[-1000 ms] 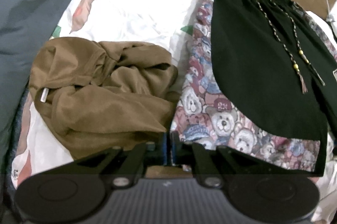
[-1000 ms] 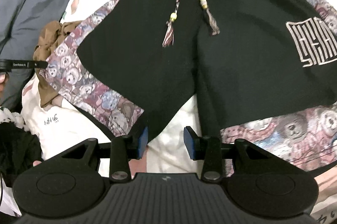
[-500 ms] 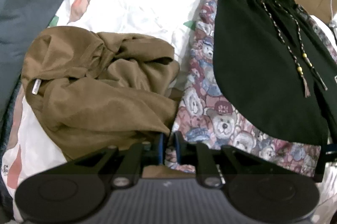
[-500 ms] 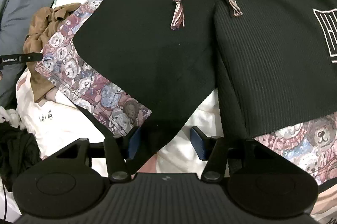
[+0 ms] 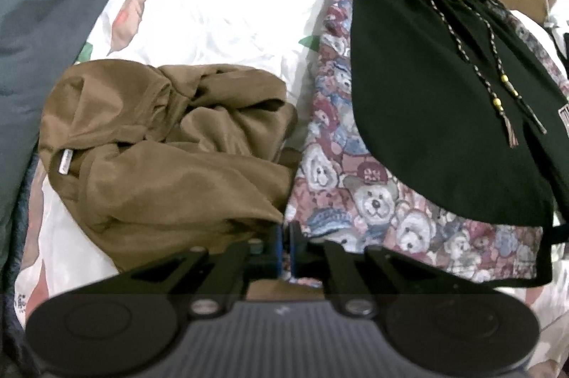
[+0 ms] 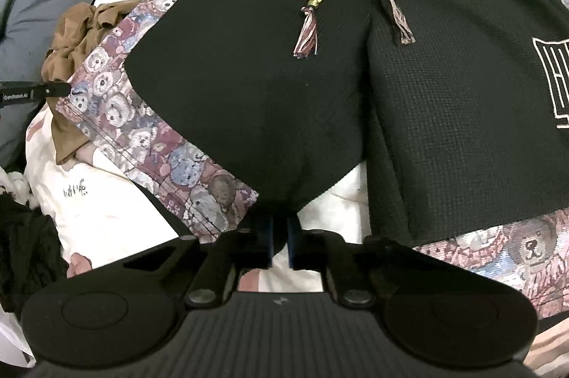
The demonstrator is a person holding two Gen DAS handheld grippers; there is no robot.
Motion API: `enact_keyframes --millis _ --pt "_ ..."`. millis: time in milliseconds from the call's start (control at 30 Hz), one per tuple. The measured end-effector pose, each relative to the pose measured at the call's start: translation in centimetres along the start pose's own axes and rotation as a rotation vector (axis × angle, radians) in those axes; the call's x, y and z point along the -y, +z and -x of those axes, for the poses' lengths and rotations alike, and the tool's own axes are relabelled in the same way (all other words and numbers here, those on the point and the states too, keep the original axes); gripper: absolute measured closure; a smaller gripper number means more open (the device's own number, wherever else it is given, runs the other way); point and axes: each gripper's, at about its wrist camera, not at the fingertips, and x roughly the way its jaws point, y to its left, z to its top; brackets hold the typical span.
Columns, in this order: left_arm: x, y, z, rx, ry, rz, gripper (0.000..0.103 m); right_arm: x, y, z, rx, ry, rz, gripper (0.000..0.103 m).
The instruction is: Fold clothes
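Left gripper (image 5: 285, 248) fingers pinching shorts (image 5: 426, 129) at bear-print hem corner; right gripper (image 6: 280, 244) fingers clamping black inner leg edge.

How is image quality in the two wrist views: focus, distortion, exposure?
Left wrist view: soft overall, strong fisheye bending with dark corners; the white bedding looks nearly blown out, and the left gripper is dim. Right wrist view: sharper, with weave visible on the black shorts; the same fisheye curvature, and the right gripper sits in shadow.
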Motion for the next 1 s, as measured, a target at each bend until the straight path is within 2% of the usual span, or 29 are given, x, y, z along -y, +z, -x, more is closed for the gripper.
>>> enact_keyframes --millis 367,433,467,533,600,633,700,833,1000 --pt "-0.1 -0.4 -0.9 -0.068 0.039 -0.017 0.099 1.2 0.7 -1.9 -0.045 0.001 0.020 0.100" --pt "-0.3 -0.3 -0.6 -0.068 0.075 -0.006 0.092 1.4 0.9 -1.9 -0.051 -0.001 0.017 0.096" --pt "-0.6 -0.1 -0.3 -0.057 0.078 0.008 0.092 1.5 1.0 -1.6 -0.042 0.001 0.019 0.095" --pt "-1.2 0.2 0.6 -0.024 0.062 0.047 0.088 1.8 1.3 -0.8 -0.025 0.006 0.024 0.087" --pt "-1.5 0.5 1.3 0.003 0.053 0.077 0.084 2.0 1.6 -0.1 -0.009 0.010 0.029 0.066" --pt "-1.5 0.7 1.5 0.011 0.054 0.085 0.081 2.2 1.7 0.3 0.000 0.013 0.031 0.063" --pt "-1.1 1.3 1.9 0.027 0.042 0.100 0.080 2.6 2.2 1.2 0.021 0.014 0.030 0.063" --pt "-0.2 2.2 2.3 0.061 -0.003 0.140 0.069 3.1 2.7 4.0 0.100 0.007 0.028 0.063" --pt "1.6 3.3 2.6 0.085 -0.012 0.133 0.065 5.7 2.4 6.4 0.172 -0.030 -0.002 0.063"
